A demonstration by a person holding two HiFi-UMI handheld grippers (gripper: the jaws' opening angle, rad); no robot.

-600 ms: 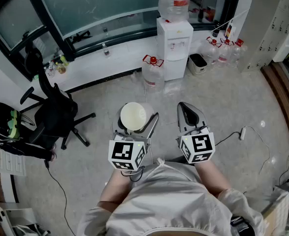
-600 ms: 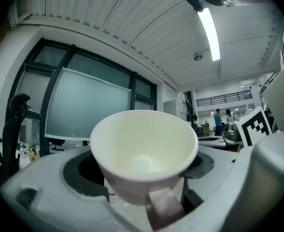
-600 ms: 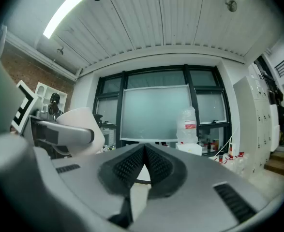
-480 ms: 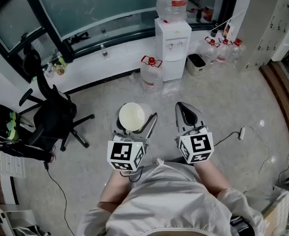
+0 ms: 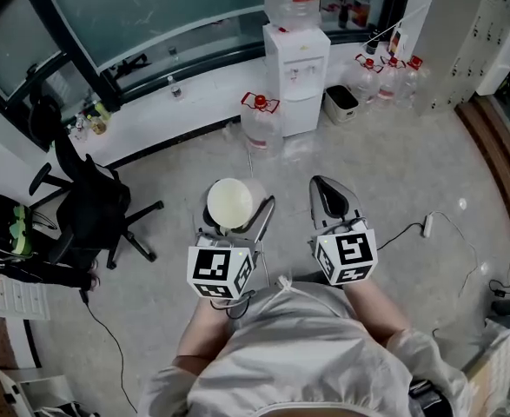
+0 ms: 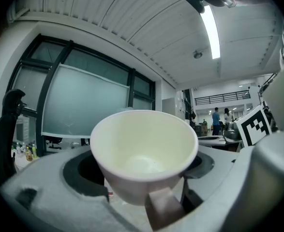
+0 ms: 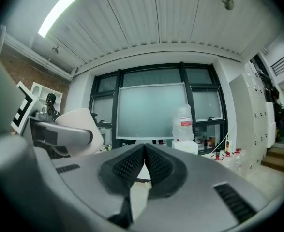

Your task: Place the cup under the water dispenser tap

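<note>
A white paper cup [image 5: 229, 203] [image 6: 144, 153] stands upright and empty between the jaws of my left gripper [image 5: 233, 208], which is shut on it at a wide spread. The cup [image 7: 81, 129] also shows at the left of the right gripper view. My right gripper [image 5: 333, 196] [image 7: 145, 164] is shut with nothing in it, its ribbed pads touching. The white water dispenser [image 5: 295, 75] [image 7: 186, 146] with a big bottle on top stands well ahead by the window wall, its taps facing me. Both grippers are held level in front of the person.
A spare water bottle [image 5: 259, 122] with a red cap stands left of the dispenser, several more [image 5: 385, 81] to its right, with a small bin [image 5: 341, 100]. A black office chair [image 5: 89, 207] is at the left. A cable [image 5: 428, 226] lies on the floor at right.
The view has advanced slightly toward the dispenser and shifted; both grippers keep the same pose, the cup still held in the left one.
</note>
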